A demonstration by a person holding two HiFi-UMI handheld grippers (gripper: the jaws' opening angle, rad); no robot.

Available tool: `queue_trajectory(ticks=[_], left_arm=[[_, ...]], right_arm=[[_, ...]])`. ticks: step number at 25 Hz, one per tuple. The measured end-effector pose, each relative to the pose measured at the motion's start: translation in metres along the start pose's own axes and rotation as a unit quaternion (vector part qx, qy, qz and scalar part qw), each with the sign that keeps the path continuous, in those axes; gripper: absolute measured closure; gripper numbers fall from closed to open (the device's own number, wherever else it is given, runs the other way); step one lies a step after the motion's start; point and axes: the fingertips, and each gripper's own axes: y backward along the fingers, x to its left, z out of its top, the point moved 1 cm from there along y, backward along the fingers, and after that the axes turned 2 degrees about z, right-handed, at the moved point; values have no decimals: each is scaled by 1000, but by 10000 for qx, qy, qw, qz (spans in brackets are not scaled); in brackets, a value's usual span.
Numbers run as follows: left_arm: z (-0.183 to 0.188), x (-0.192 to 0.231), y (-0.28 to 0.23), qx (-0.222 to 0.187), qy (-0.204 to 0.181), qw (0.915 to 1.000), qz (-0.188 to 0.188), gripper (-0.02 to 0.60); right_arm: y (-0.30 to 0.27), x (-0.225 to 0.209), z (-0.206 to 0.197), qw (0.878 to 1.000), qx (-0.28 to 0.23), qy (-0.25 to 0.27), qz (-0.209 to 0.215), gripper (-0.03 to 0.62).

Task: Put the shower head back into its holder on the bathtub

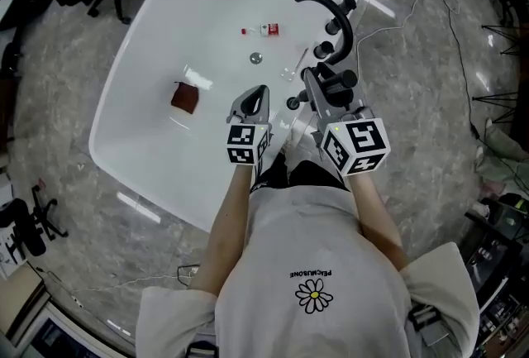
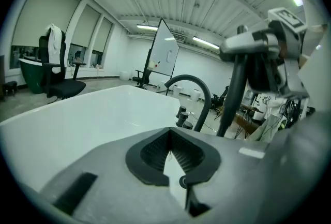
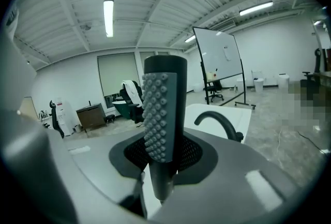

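Alignment mattered: right gripper [image 3: 163, 161] pinched the shower head [image 3: 160, 109] upright, left gripper [image 2: 170, 158] stood closed and empty, so straight lowering seemed best.

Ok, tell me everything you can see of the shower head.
The shower head is a slim, dark wand with a grey face of rubbery-looking nubs. It stands upright, clamped in the jaws of the right gripper, beside the white bathtub and its curved black faucet, not yet in its holder.
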Motion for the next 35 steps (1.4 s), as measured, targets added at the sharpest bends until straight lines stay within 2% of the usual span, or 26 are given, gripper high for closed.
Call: queue_trajectory(ticks=[3,9,15,20,23,35], left_arm=[[-2,4,6,-54,124,9999,-80,581],[-13,4,-9,67,135,9996,-241,581],[-33,11,-16,343,213,9991,-115,581],[-47,23,-14,358,505,9980,-154,581],[-52,27,-14,392,632,9972,-70,581],[-54,11,-25,421,683,9964,-261,581]], right_arm=[[-13,2,-41,9992,390,69,-41,496],[-42,-8,-108,9962,859,53,-162,496],[-71,-34,-159,9896,1385,-4,-379,496],[-83,-41,-195,9823,1810,-128,-463,497],[-80,-36,-208,9802,1929,-29,-447,497],[-75,-16,-222,9711,2313,584,-26,497]])
